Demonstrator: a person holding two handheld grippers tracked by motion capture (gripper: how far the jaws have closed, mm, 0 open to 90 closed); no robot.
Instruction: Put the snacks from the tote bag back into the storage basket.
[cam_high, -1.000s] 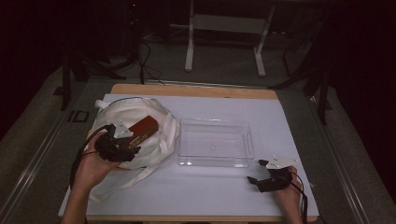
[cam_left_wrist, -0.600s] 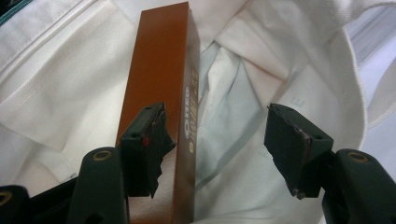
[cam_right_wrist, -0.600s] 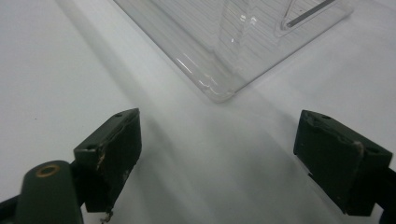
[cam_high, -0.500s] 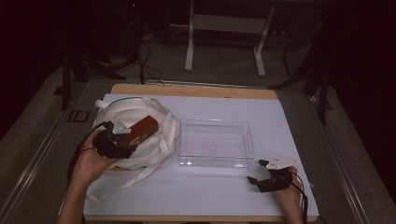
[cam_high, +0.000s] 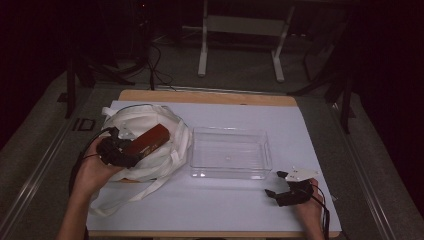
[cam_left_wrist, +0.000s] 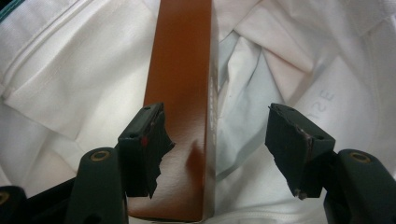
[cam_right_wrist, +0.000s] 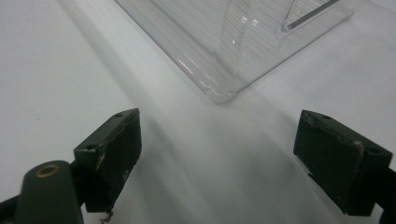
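A long brown box (cam_high: 148, 140) lies in the mouth of a white cloth tote bag (cam_high: 167, 152) at the table's left. My left gripper (cam_high: 120, 148) is at the box's near end, open. In the left gripper view the brown box (cam_left_wrist: 180, 116) runs up between the jaws, touching the left one with a wide gap to the right one; white bag cloth (cam_left_wrist: 74, 79) lies all around my left gripper (cam_left_wrist: 217, 149). My right gripper (cam_high: 276, 184) rests open on the white table cover at the front right, and my right gripper (cam_right_wrist: 224, 154) has nothing between its jaws.
A clear plastic tray (cam_high: 265, 150) stands empty in the middle of the table; its near corner (cam_right_wrist: 219, 93) sits just beyond the right jaws. The bag's straps (cam_high: 150, 187) trail toward the front edge. A white cover (cam_high: 210, 205) spreads over the table.
The left hand and its gripper have drawn back a little toward the left along the box. The box and bag stay about where they were. The right gripper has not moved.
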